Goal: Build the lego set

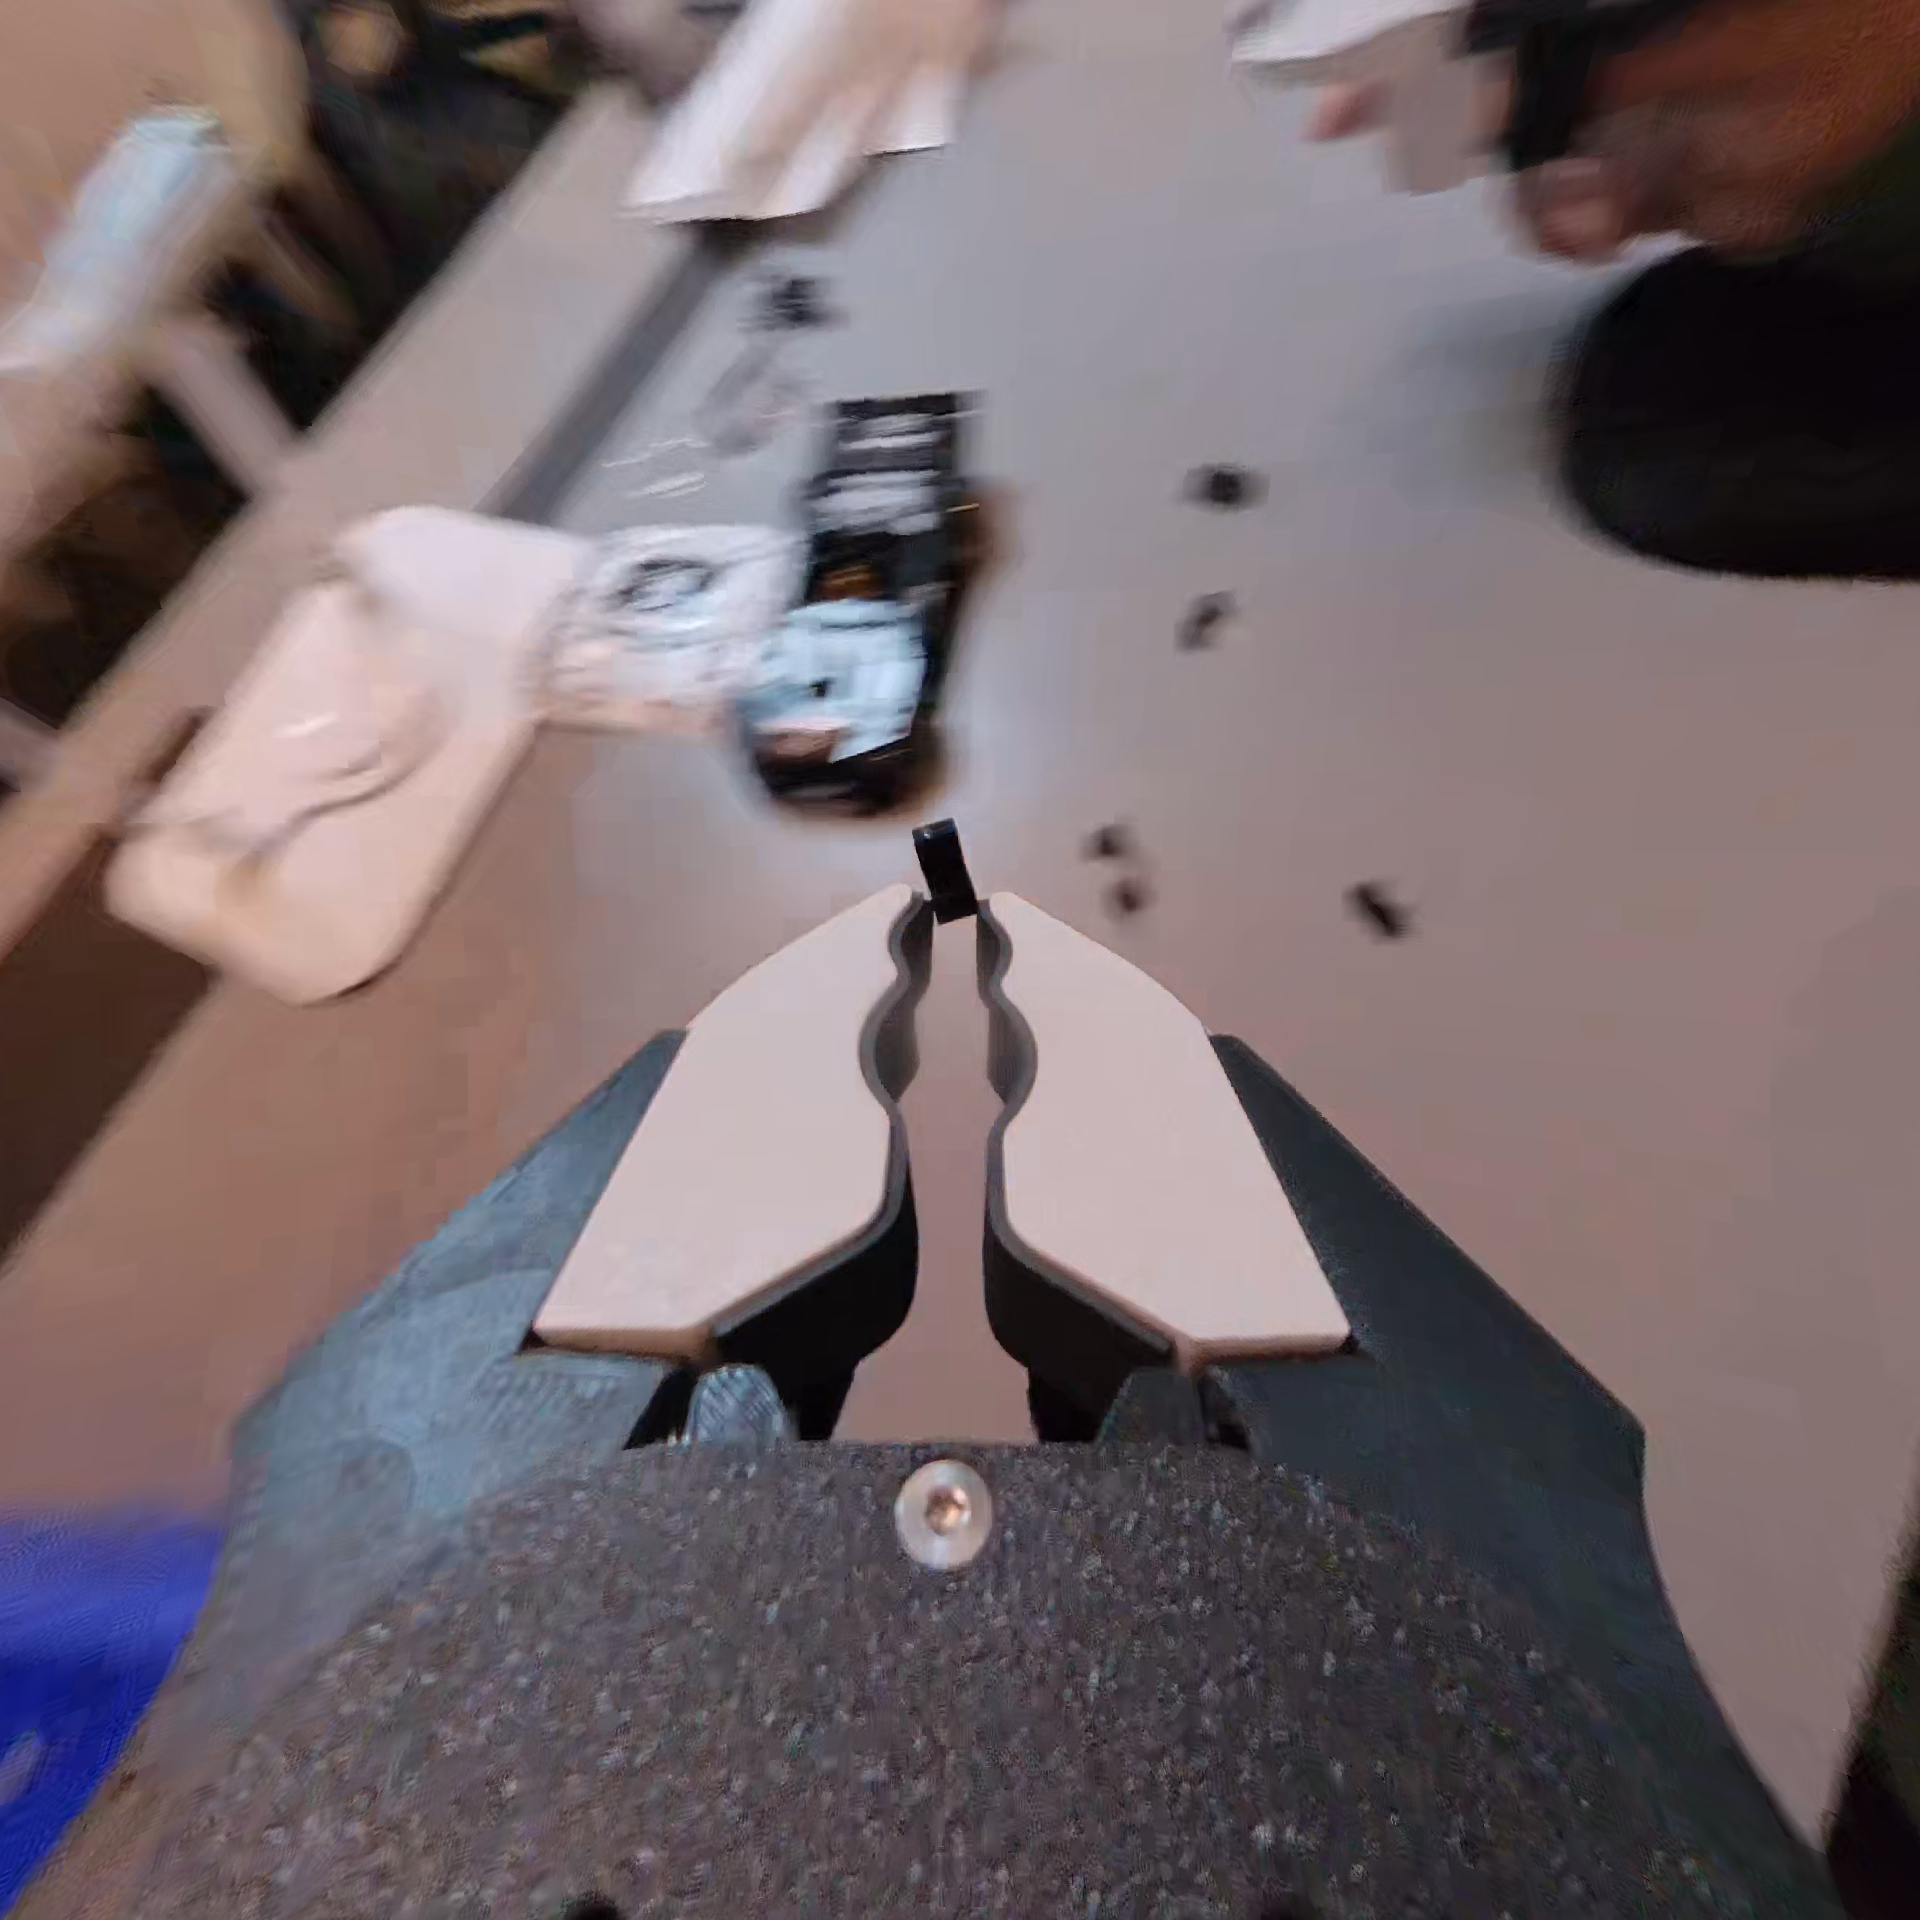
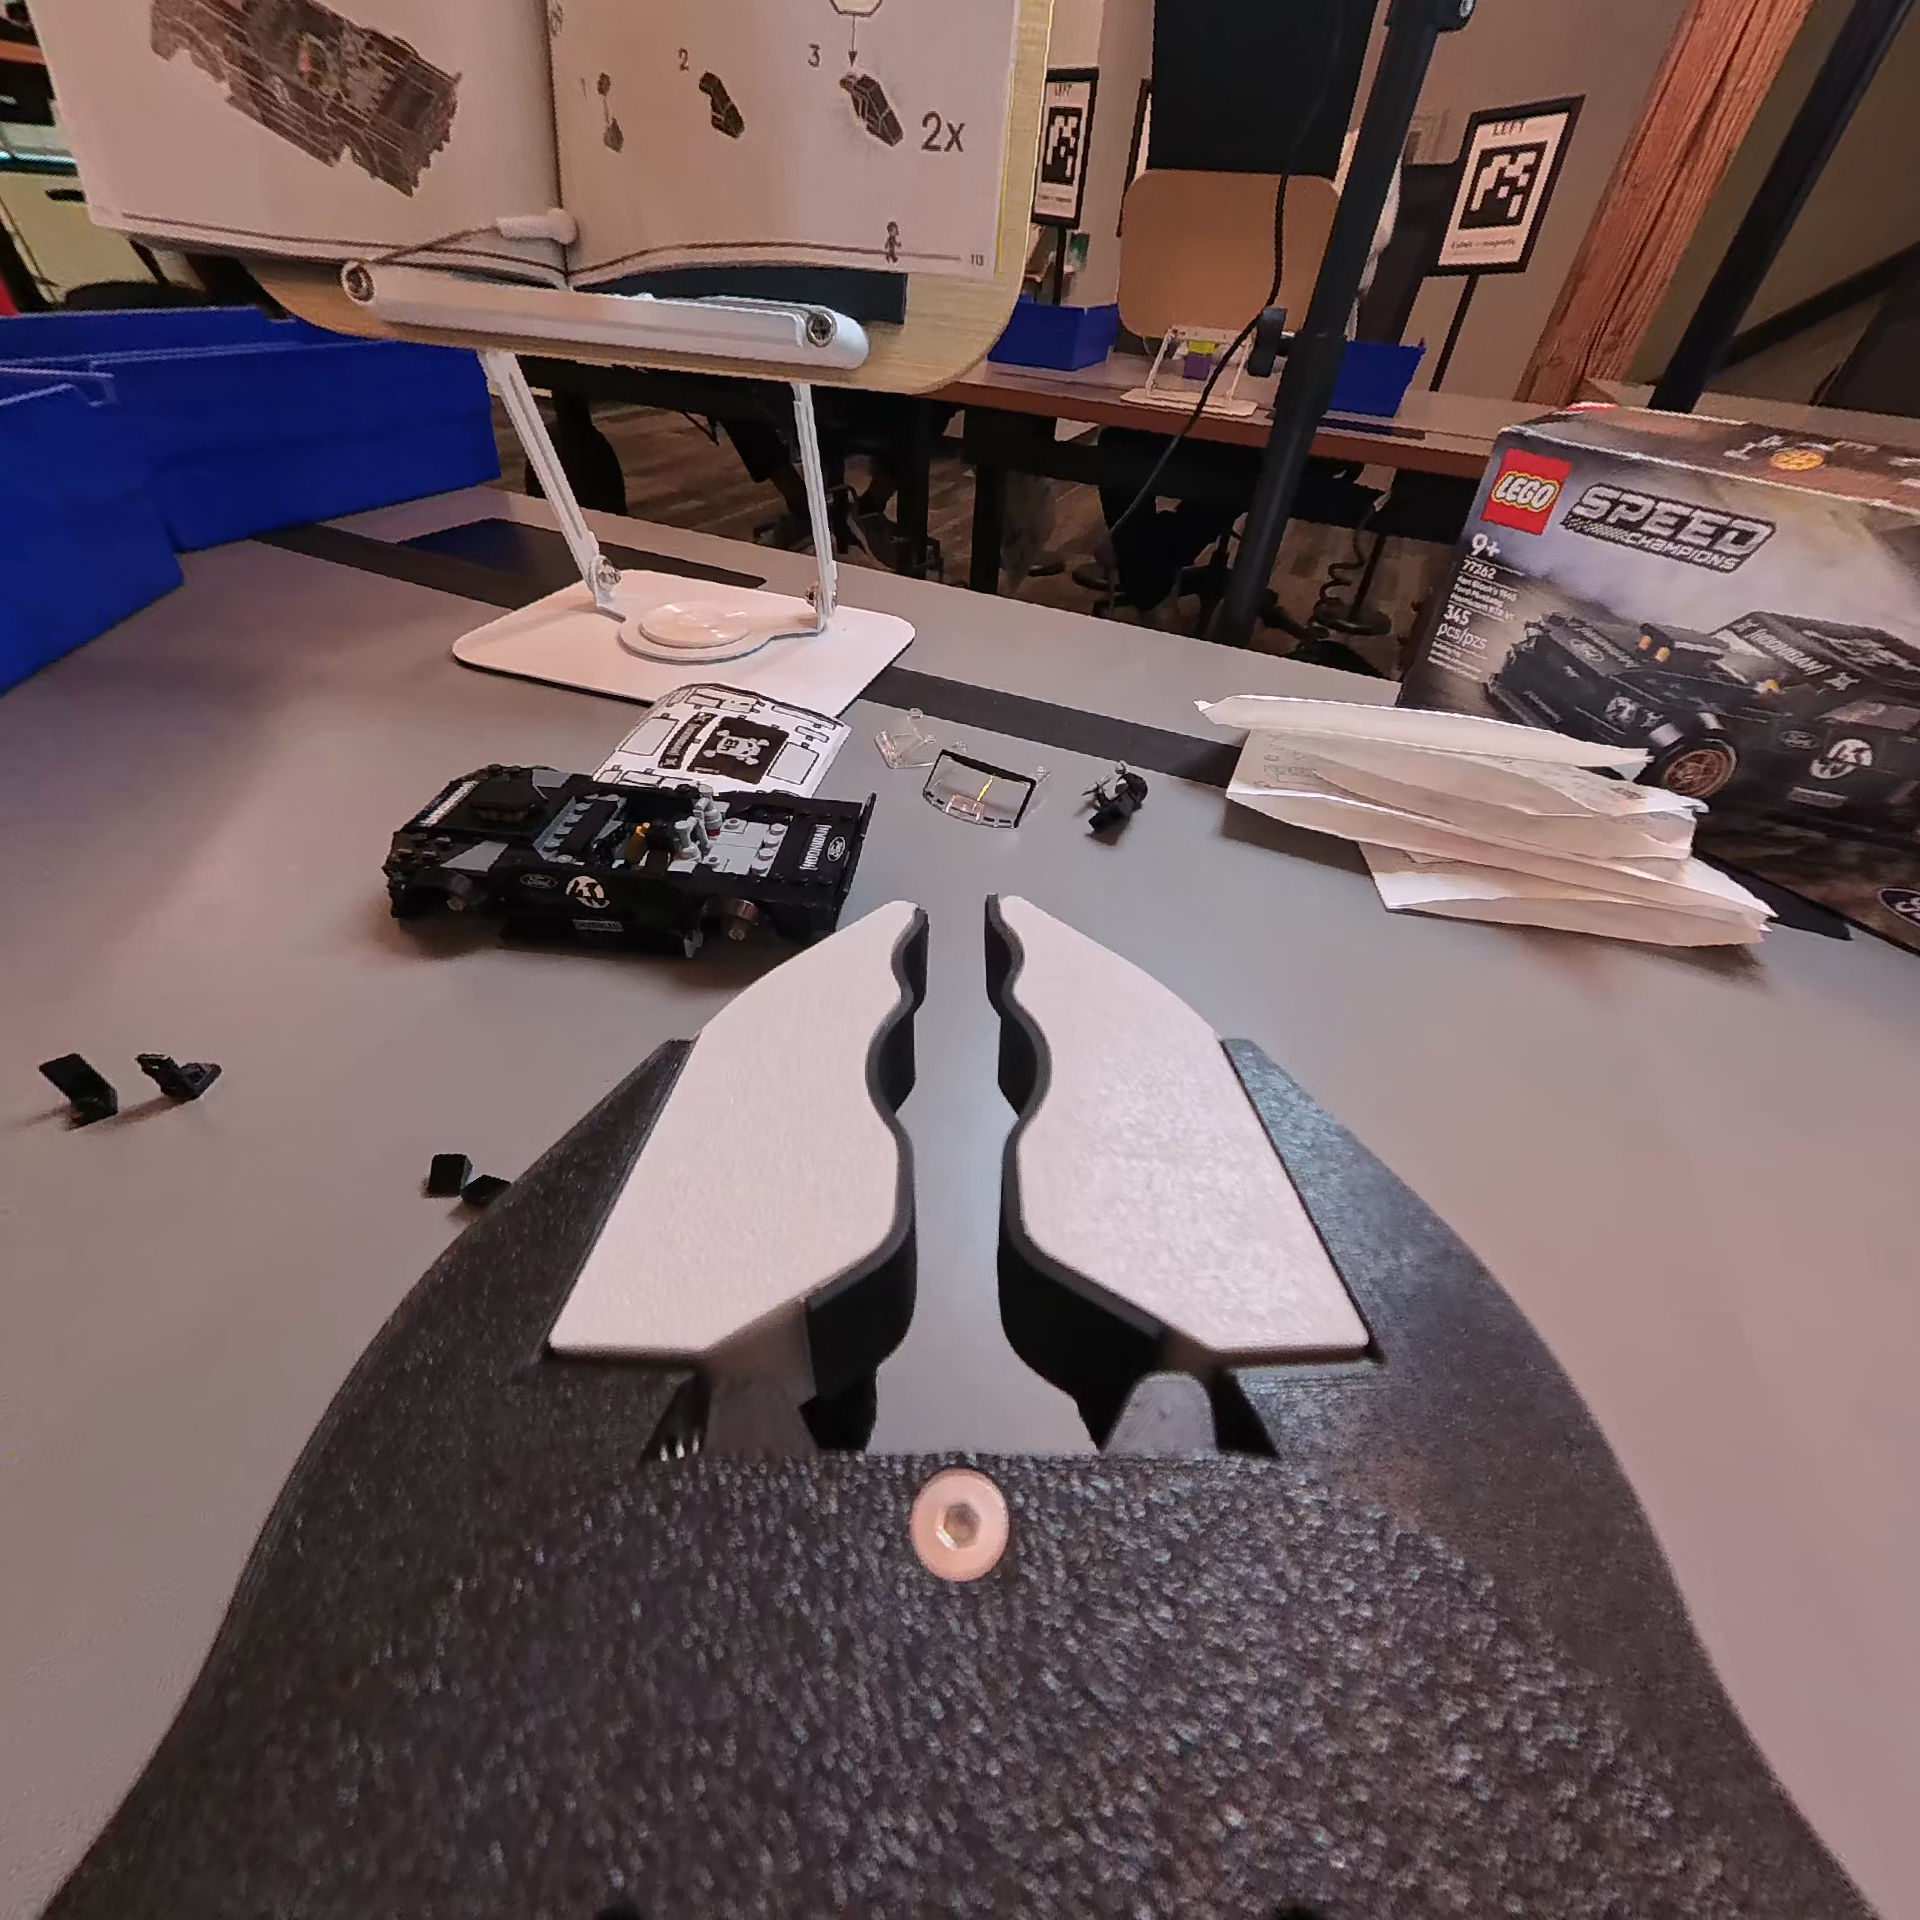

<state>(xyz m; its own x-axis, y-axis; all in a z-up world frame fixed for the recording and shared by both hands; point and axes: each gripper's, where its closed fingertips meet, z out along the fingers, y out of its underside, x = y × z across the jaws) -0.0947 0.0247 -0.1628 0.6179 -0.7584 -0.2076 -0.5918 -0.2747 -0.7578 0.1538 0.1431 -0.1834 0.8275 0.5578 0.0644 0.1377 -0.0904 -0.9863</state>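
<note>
In the left wrist view, which is blurred by motion, my left gripper [image 1: 948, 906] is shut on a small black lego piece [image 1: 943, 871] that sticks up from its fingertips, held above the table. The black lego car [image 1: 873, 603] lies beyond it, and loose black pieces [image 1: 1205, 621] are scattered to the right. In the right wrist view my right gripper [image 2: 954, 912] is open a narrow gap and empty, just right of the black lego car [image 2: 623, 844]. Small black pieces [image 2: 135, 1081] lie at the left. A clear windscreen piece [image 2: 977, 792] lies behind.
A white book stand [image 2: 686, 634] holds the open instruction booklet [image 2: 540, 125] behind the car. A sticker sheet [image 2: 727, 743], white paper bags [image 2: 1475, 821] and the set's box [image 2: 1704, 644] lie on the grey table [image 2: 1351, 1091]. Blue bins [image 2: 208, 436] stand at the left. Across from one pair of fingers to the other is roughly 30 centimeters.
</note>
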